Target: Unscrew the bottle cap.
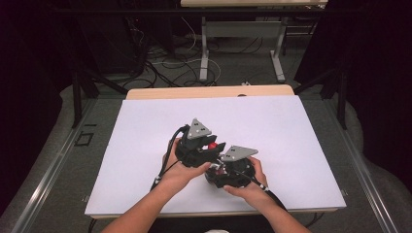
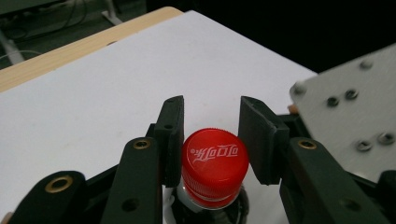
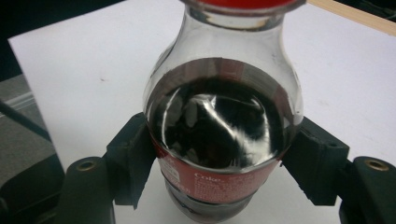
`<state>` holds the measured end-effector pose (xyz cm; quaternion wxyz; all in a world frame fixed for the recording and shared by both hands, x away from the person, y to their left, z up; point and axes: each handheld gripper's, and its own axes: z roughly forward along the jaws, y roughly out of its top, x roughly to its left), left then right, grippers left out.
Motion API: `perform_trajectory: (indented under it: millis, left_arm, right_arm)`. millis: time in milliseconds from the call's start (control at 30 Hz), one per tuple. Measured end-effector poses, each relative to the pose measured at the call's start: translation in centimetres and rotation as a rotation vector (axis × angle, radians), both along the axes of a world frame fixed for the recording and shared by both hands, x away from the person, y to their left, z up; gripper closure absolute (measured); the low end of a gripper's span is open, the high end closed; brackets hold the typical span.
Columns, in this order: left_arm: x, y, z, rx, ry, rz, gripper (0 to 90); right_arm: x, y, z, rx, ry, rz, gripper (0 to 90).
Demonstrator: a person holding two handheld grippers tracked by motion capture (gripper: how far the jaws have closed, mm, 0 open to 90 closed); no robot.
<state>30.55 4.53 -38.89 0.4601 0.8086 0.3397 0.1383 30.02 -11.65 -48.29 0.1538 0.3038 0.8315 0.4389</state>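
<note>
White sheet-covered table, dark room with cables behind. Small clear plastic cola bottle, dark liquid, stands upright near the table's near-middle. Right gripper is clamped on the bottle's body at the red label, jaws level on both sides. Left gripper comes at the red screw cap from the side; both pads look pressed on it. Cap axis is vertical, so unscrewing should turn about that axis; left hand does it.

Wooden table, white sheet atop
</note>
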Motion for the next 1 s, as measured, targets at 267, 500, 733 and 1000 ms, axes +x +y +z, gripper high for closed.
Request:
perform_trajectory:
  millis: [267,500,733,1000]
  left_arm:
    - [0.5,1.3,0.5,-0.008,0.014,0.012,62.1]
    - [1.7,3.4,-0.4,-0.022,0.047,0.063,62.1]
    - [2.7,5.5,-1.4,-0.036,0.077,0.130,62.1]
    - [3.4,7.7,-2.4,-0.040,0.087,0.182,62.1]
  right_arm:
    - [0.5,-0.6,0.0,0.032,0.006,-0.014,30.4]
    - [0.8,-0.9,-0.1,0.031,0.004,-0.032,30.4]
    - [1.2,-1.3,-0.3,0.033,0.005,-0.055,30.3]
    - [1.7,-2.0,-0.4,0.035,0.007,-0.083,30.3]
